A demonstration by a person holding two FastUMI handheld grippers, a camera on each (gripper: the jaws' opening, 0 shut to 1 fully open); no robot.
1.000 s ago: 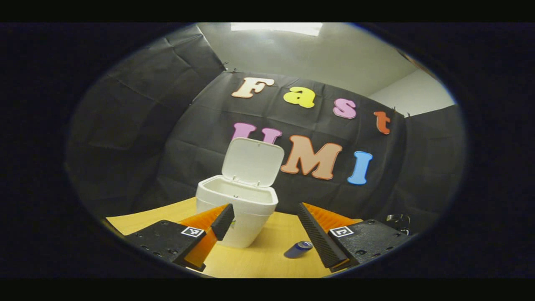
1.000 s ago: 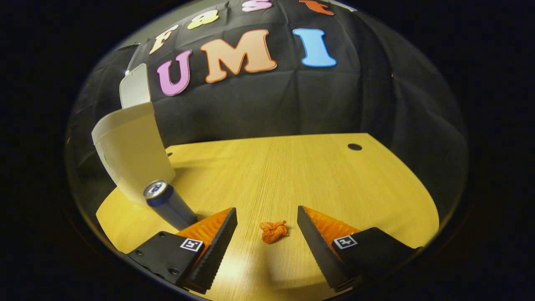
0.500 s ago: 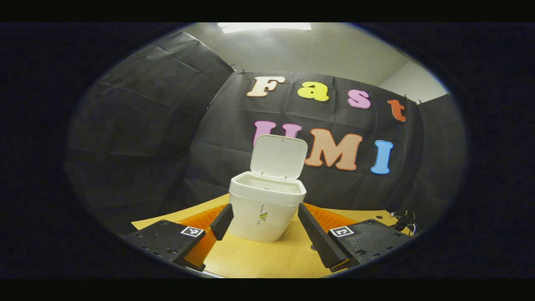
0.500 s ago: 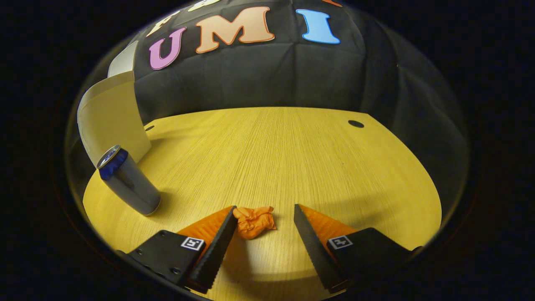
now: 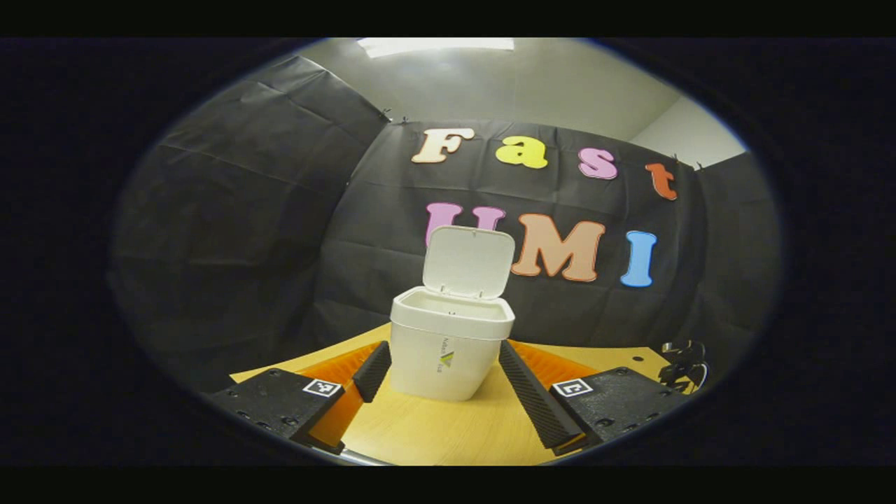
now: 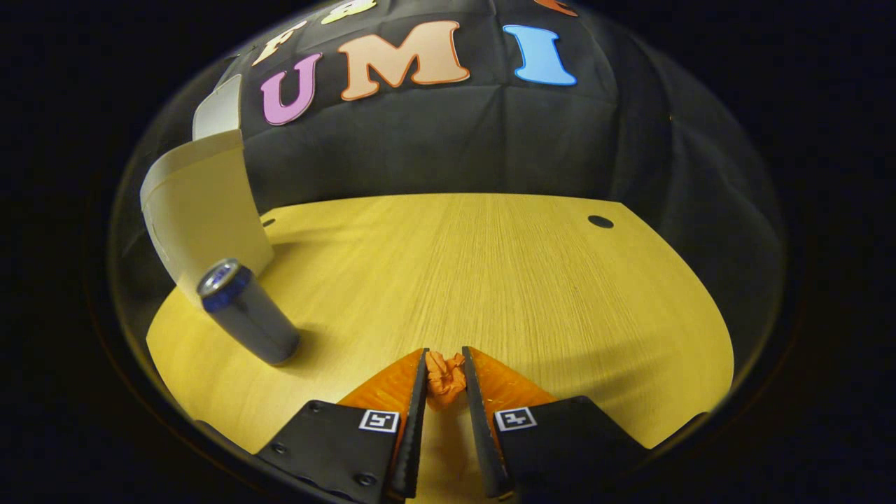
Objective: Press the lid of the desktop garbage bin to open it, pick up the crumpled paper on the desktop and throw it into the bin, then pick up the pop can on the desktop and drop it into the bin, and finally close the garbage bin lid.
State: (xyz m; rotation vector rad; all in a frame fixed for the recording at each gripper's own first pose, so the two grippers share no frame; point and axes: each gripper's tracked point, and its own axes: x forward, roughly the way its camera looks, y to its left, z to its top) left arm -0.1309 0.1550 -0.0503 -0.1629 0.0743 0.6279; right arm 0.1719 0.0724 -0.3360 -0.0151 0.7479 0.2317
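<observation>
Paper pickup is the step in hand: the right gripper (image 6: pixel 443 381) has its fingers pressed in on the crumpled paper (image 6: pixel 445 374), which sits squeezed between them low over the desktop (image 6: pixel 532 280). The garbage bin (image 5: pixel 448 346) stands with its lid (image 5: pixel 467 260) swung up, so the opening step looks done. The left gripper (image 5: pixel 437 371) is spread wide and holds nothing, its fingers framing the bin. The pop can (image 6: pixel 246 320) stands upright near the bin's base, untouched. Next, I judge, the paper must be lifted clear and carried leftward over the open rim before release. A small logo marks the bin's front, but its lettering is too fine to read.
</observation>
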